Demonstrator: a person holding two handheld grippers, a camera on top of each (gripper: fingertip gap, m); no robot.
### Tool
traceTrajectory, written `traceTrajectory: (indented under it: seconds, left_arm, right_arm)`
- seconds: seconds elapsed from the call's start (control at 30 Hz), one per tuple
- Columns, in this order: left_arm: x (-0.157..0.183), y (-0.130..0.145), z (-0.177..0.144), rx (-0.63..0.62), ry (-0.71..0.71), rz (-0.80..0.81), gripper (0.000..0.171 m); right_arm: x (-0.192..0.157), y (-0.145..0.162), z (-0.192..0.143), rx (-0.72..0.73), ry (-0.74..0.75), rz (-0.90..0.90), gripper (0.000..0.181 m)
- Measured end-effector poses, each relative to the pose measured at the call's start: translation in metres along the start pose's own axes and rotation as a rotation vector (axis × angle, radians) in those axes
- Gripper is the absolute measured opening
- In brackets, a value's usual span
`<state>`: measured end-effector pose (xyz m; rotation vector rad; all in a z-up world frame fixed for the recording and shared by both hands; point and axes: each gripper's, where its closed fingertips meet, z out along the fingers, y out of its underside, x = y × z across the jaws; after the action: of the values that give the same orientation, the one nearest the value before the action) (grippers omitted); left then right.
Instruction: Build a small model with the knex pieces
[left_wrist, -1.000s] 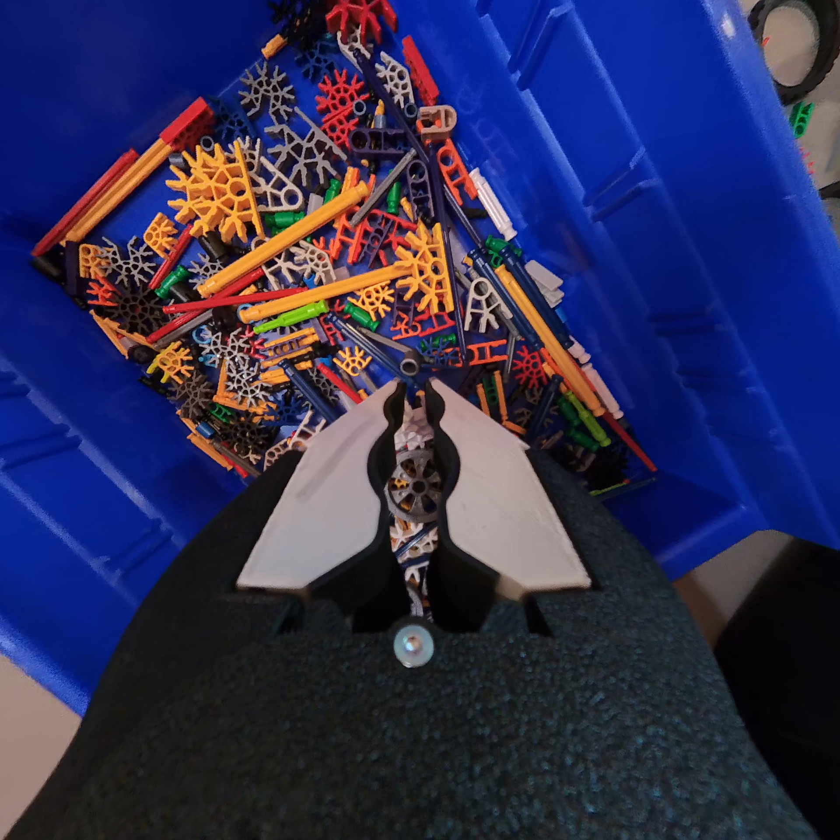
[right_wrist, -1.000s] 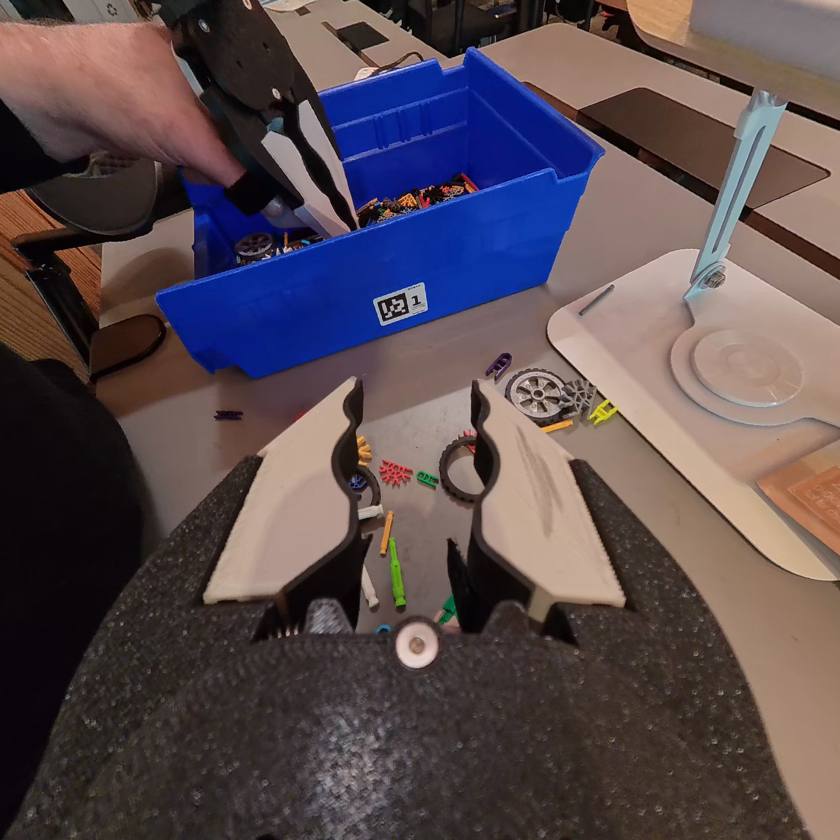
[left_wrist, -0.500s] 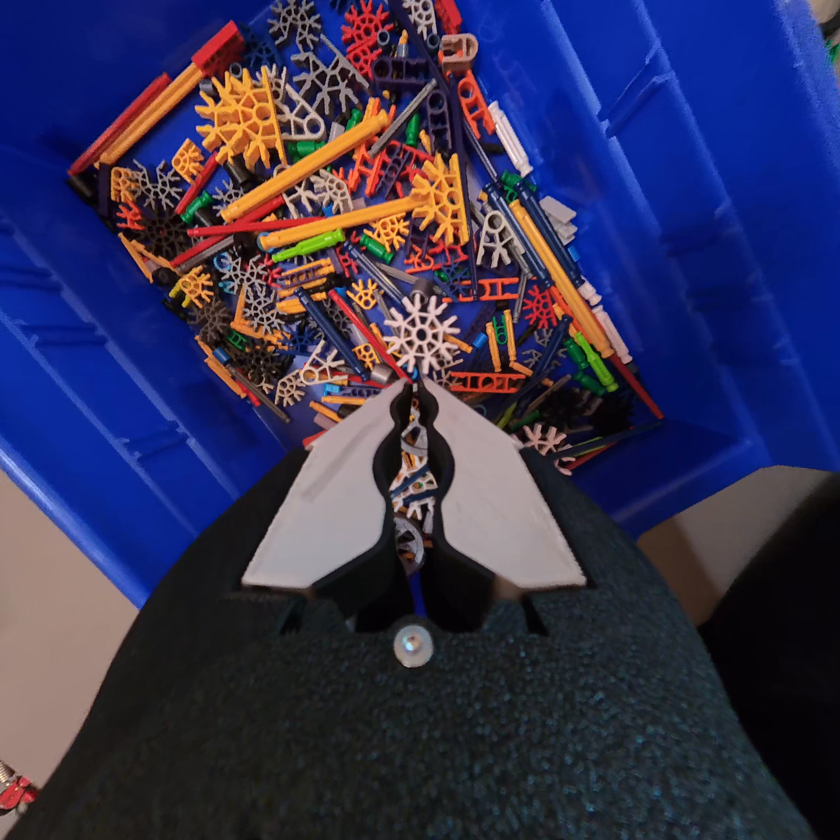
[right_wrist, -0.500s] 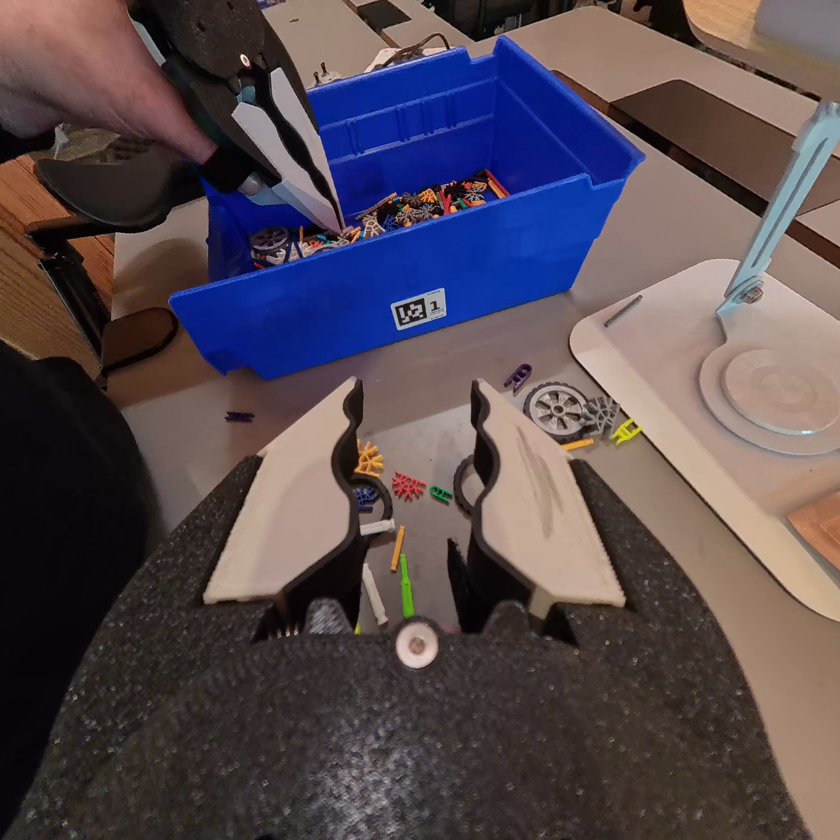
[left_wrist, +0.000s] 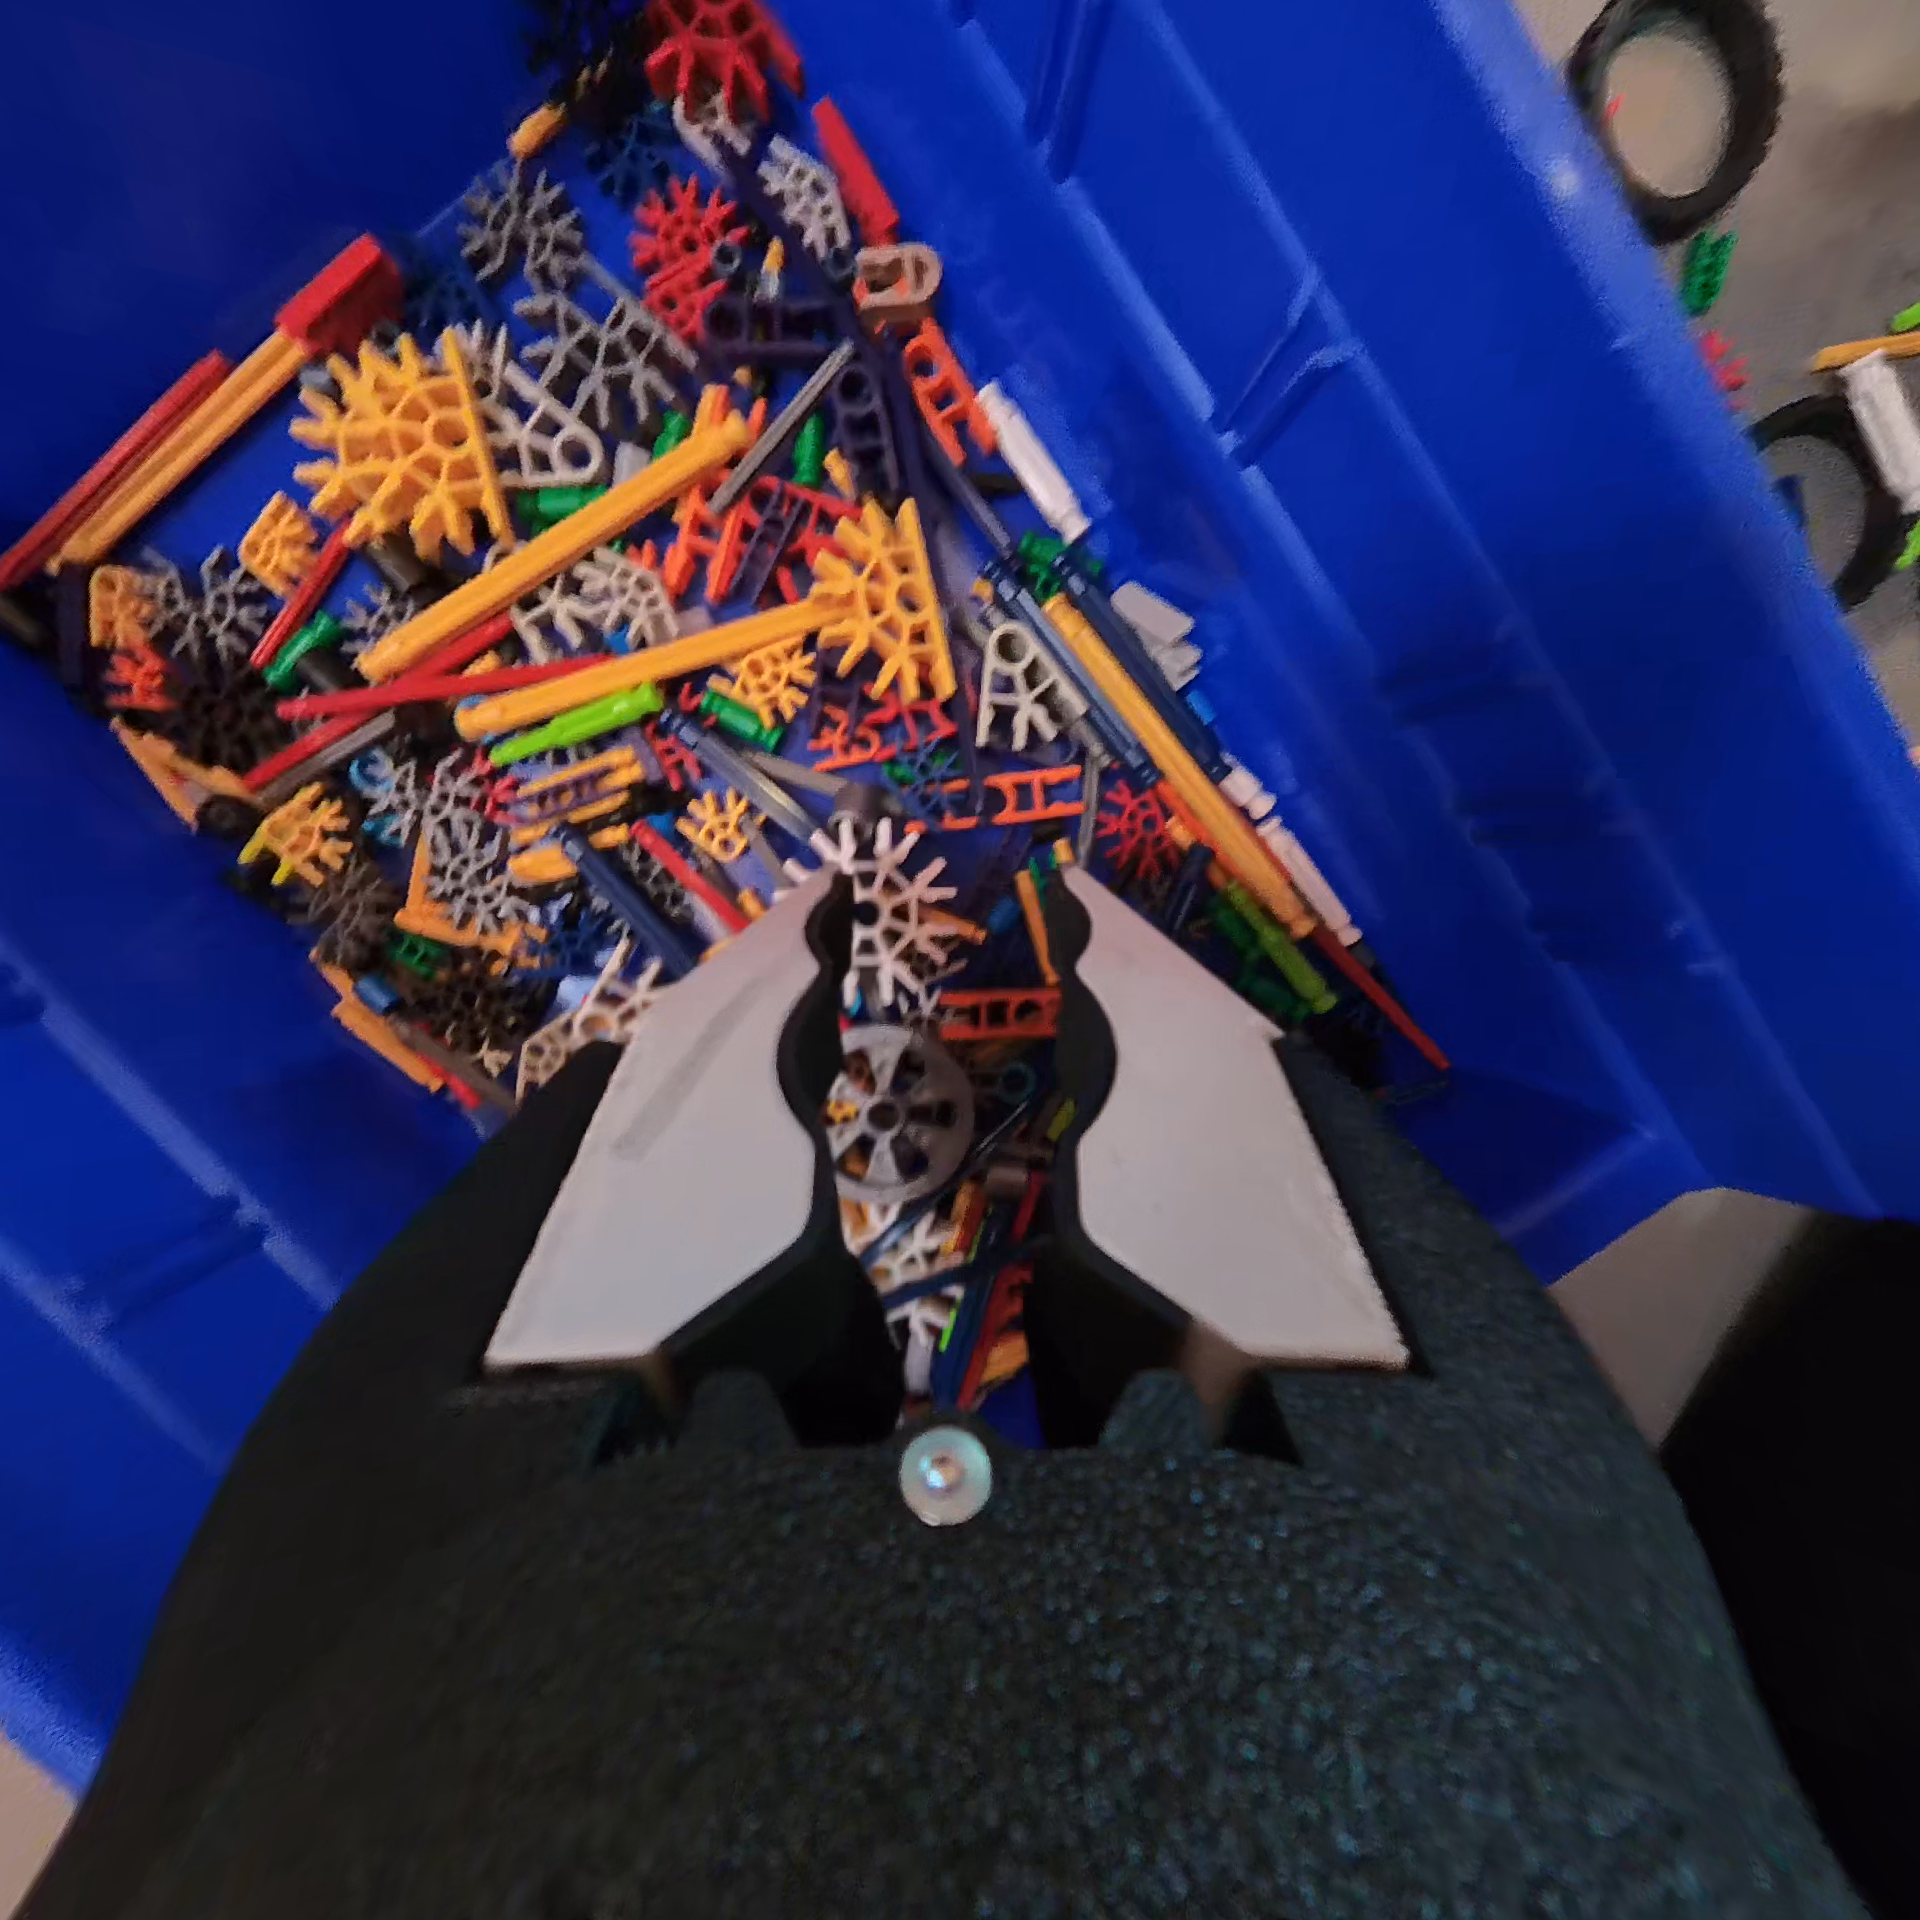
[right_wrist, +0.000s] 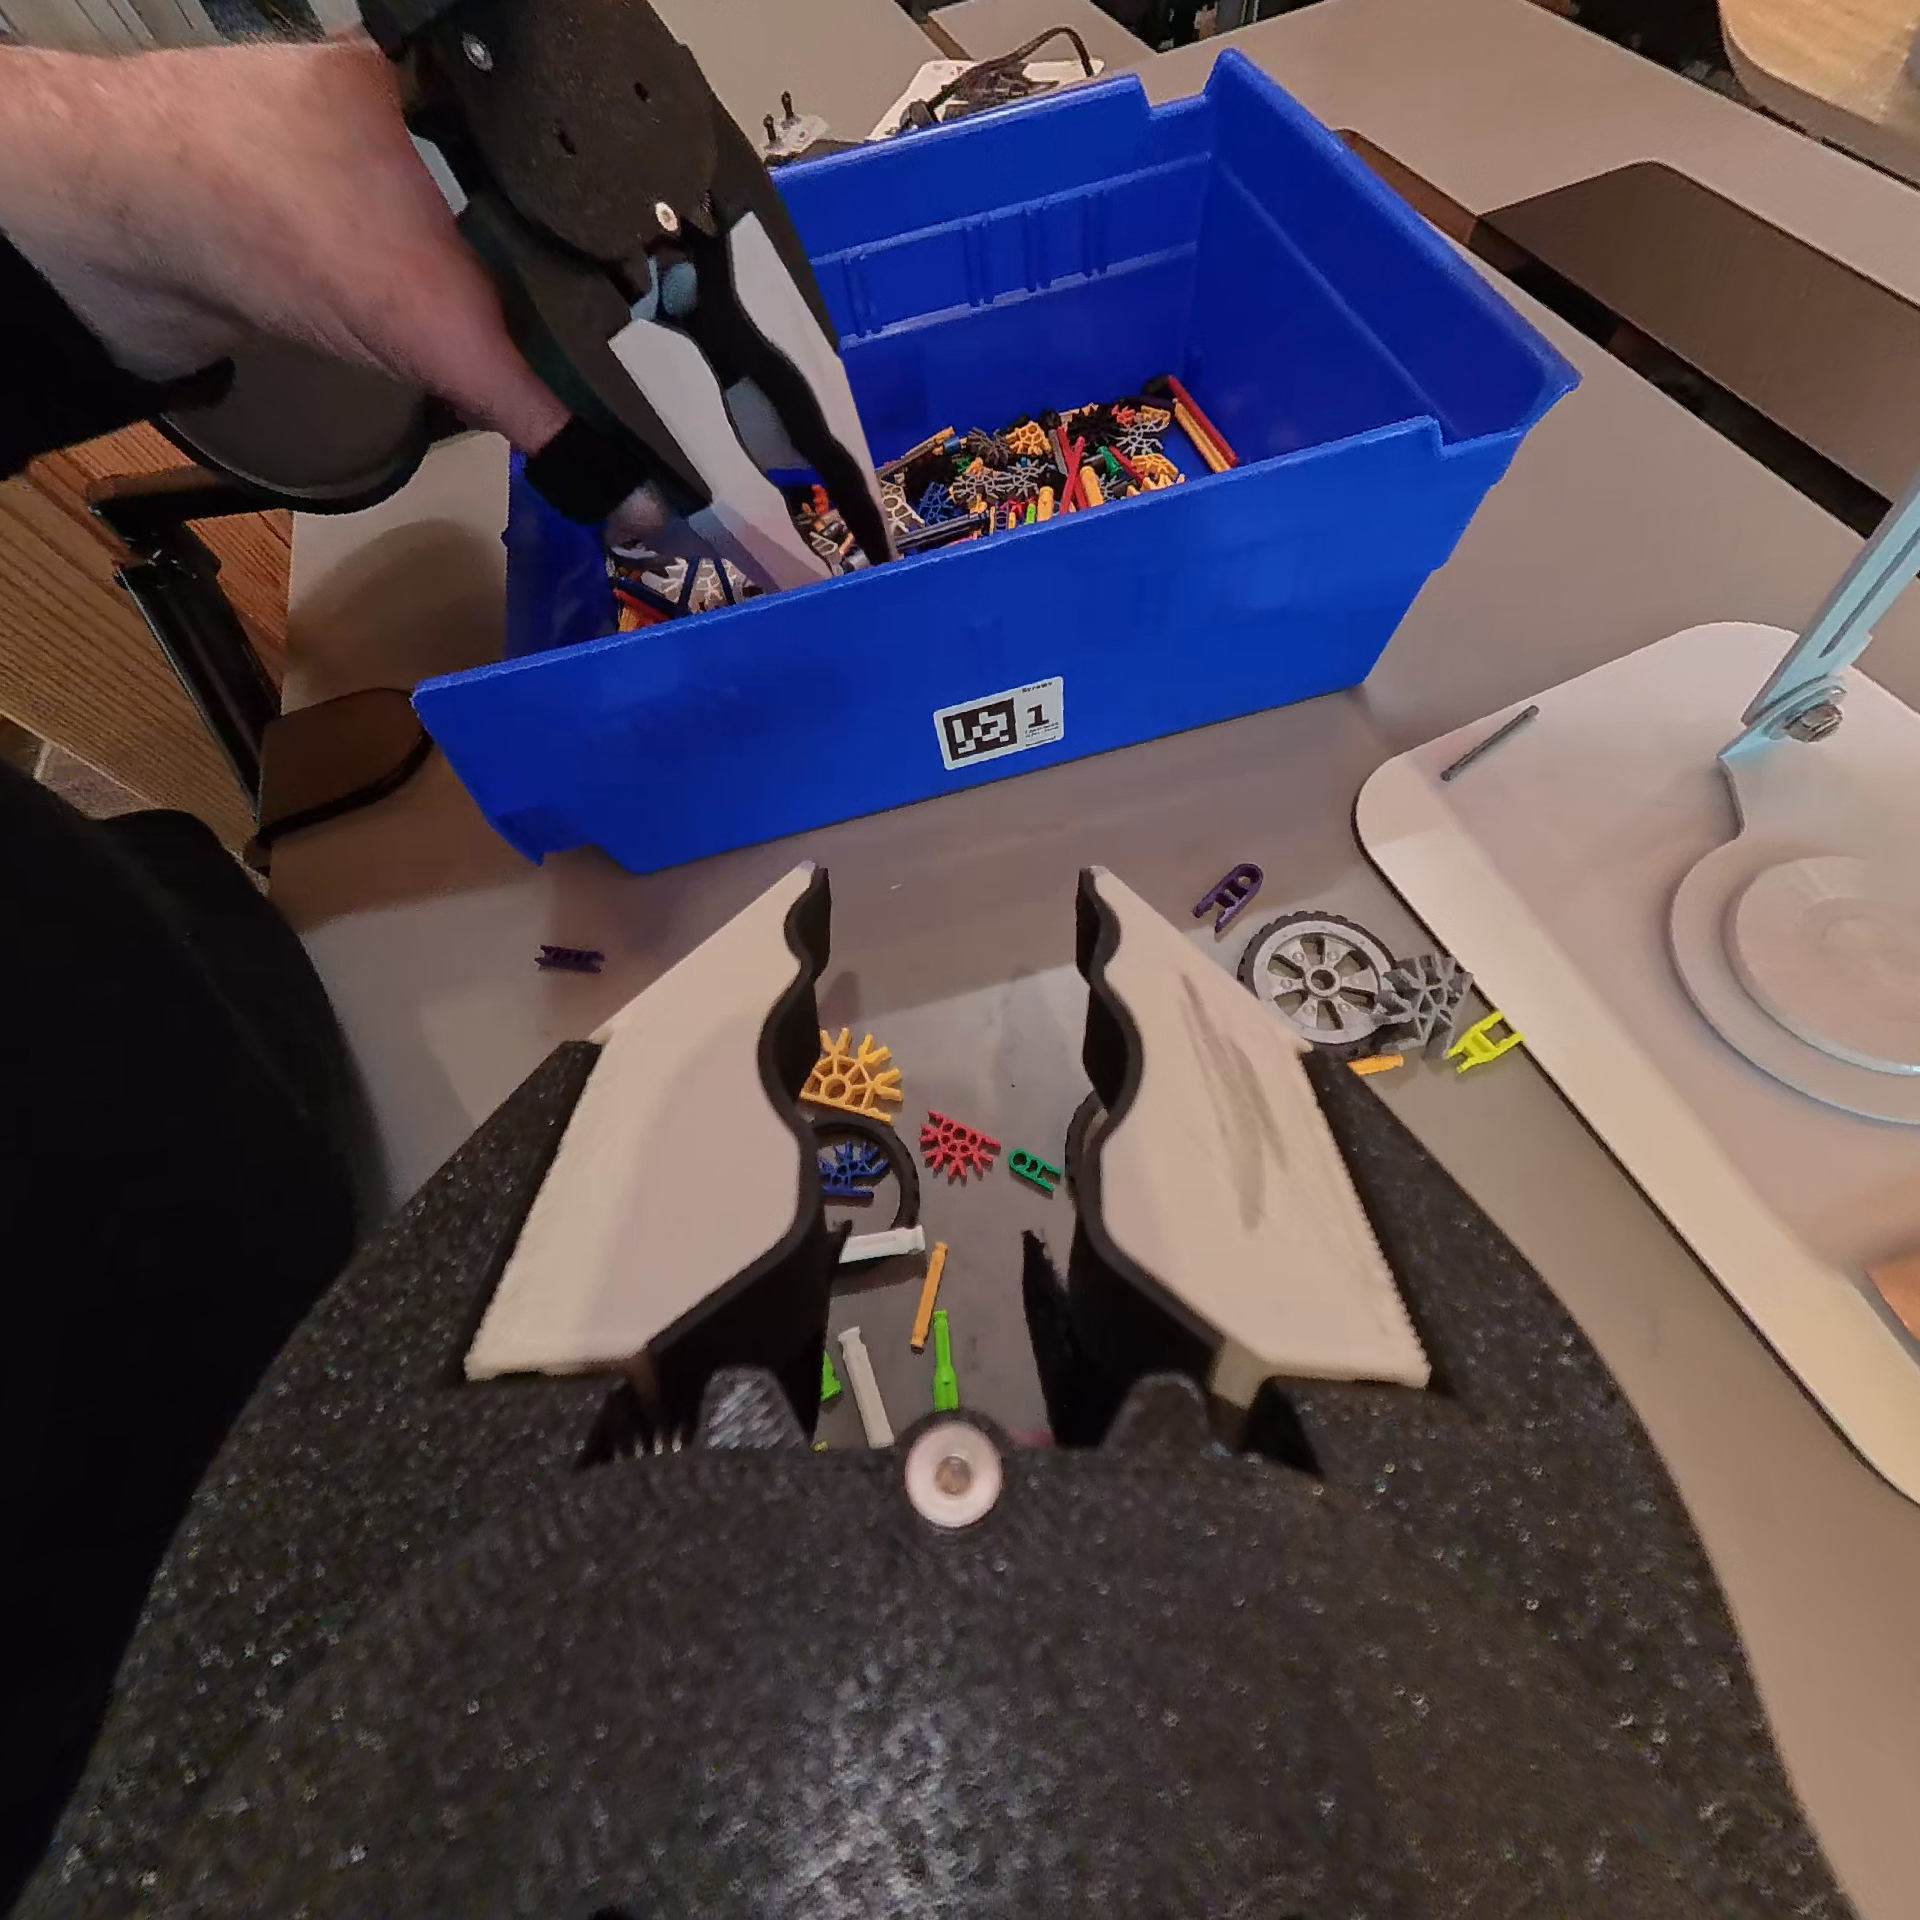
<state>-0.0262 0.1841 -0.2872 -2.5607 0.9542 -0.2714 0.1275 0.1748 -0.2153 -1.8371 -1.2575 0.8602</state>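
My left gripper (left_wrist: 945, 894) is open inside a blue bin (left_wrist: 1403, 520), low over a pile of coloured construction-toy rods and connectors (left_wrist: 623, 582). A white snowflake connector (left_wrist: 896, 914) and a grey wheel hub (left_wrist: 896, 1122) lie on the pile between its fingers; I cannot tell whether they touch. The right wrist view shows a hand holding this gripper (right_wrist: 831, 540) in the bin's left end (right_wrist: 1039, 634). My right gripper (right_wrist: 951, 883) is open and empty above the table, over a yellow connector (right_wrist: 852, 1075), a red connector (right_wrist: 956, 1143) and a green clip (right_wrist: 1034, 1169).
A black tyre around a blue connector (right_wrist: 868, 1169), small rods (right_wrist: 928, 1294), a grey wheel (right_wrist: 1317, 982) and a purple clip (right_wrist: 1226, 894) lie on the table in front of the bin. A white base plate (right_wrist: 1558, 935) with a metal bracket stands at the right. Left tips to right tips: about 20 centimetres. The green clip (right_wrist: 1034, 1169) is closer to my right gripper, around 10 centimetres from its tips; the left tips are 20 centimetres off. It is also in sight in the left wrist view (left_wrist: 1688, 284).
My left gripper was nearly shut and has opened, dipping back toward the pile. My right gripper stays open and has edged closer to the bin.
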Motion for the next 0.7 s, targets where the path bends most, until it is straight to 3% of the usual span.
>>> traceTrajectory:
  seconds: [0.33, 0.4, 0.7]
  left_arm:
    - [0.016, -0.026, 0.028, 0.054, 0.062, 0.082, 0.034]
    - [0.021, -0.023, 0.029, 0.044, 0.083, 0.099, 0.023]
    - [0.015, 0.0, 0.017, 0.005, 0.05, 0.052, 0.022]
  right_arm:
    - [-0.001, 0.0, 0.003, -0.007, -0.008, -0.001, 0.047]
    - [-0.001, 0.0, 0.003, -0.007, -0.009, 0.001, 0.047]
    - [0.0, 0.0, 0.007, -0.012, -0.023, -0.002, 0.047]
